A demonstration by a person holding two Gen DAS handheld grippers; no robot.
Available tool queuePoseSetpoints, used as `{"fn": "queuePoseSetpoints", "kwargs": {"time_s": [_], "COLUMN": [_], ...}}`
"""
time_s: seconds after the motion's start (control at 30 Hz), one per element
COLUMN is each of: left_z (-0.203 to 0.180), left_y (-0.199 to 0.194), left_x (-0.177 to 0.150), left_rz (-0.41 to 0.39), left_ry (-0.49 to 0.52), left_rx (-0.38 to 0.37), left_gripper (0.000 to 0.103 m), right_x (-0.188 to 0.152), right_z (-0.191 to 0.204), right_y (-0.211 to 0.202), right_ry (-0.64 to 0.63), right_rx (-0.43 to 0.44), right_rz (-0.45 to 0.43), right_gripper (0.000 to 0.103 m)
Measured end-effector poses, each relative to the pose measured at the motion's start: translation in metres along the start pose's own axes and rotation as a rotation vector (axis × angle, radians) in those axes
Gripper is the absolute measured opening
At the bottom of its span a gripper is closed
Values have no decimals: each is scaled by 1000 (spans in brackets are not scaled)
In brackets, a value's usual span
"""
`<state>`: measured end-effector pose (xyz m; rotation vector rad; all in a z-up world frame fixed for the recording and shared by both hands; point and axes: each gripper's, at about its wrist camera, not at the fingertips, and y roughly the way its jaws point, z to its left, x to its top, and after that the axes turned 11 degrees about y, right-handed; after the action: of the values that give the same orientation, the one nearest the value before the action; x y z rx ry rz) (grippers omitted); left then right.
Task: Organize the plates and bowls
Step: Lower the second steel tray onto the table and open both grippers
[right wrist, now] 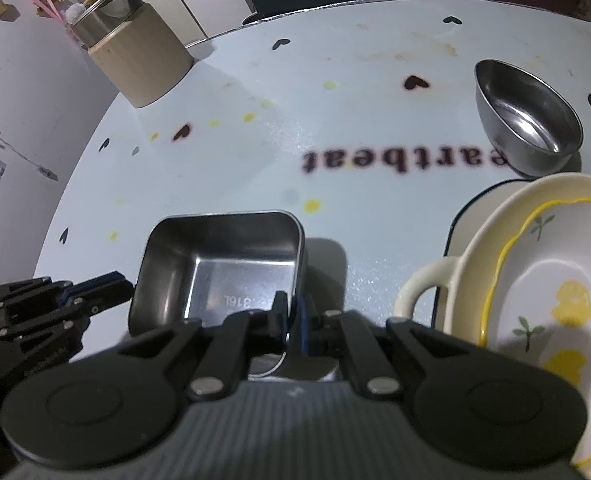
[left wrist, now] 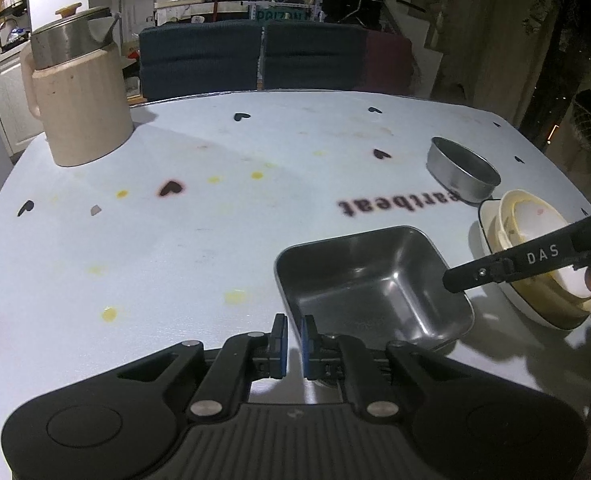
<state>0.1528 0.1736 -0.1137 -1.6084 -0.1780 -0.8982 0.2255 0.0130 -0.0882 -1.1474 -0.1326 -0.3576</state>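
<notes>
Near the right edge of the surface [right wrist: 255,152], the right claw [right wrist: 291,312] grips the near wall of the square steel tray [right wrist: 219,264], one finger inside the rim and one outside, closed on it. Just left of the tray, the left claw [left wrist: 293,334] sits narrowed to a thin gap, with nothing between its fingers. Right of the tray, by the edge, stands a stack: a floral bowl [right wrist: 555,300] nested in a cream handled dish [right wrist: 427,284] on a dark-rimmed plate [right wrist: 459,220]. Beyond it, a round steel bowl [right wrist: 531,120] stands alone, and a jug [left wrist: 79,104] sits at the far left corner. The step looks like gathering the tray toward the stack; the next move likely calls for lifting it clear and setting it level beside or atop the dishes without tipping them.
</notes>
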Motion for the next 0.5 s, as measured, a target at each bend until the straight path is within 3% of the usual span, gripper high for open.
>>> {"fn": "queuePoseSetpoints", "kwargs": {"time_s": [0.17,0.5], "left_z": [-3,5], "left_y": [1,0], "left_x": [1,0], "left_rz": [6,20], "left_ry": [-2,-44], "left_rx": [-10,-7], "left_gripper": [28,65], "right_x": [-1,-9], "right_z": [4,15], "right_y": [-2,-6], "right_ry": [-31,-111], "right_rx": [1,-8], "right_rz": [-19,-48], "right_gripper": [12,27]}}
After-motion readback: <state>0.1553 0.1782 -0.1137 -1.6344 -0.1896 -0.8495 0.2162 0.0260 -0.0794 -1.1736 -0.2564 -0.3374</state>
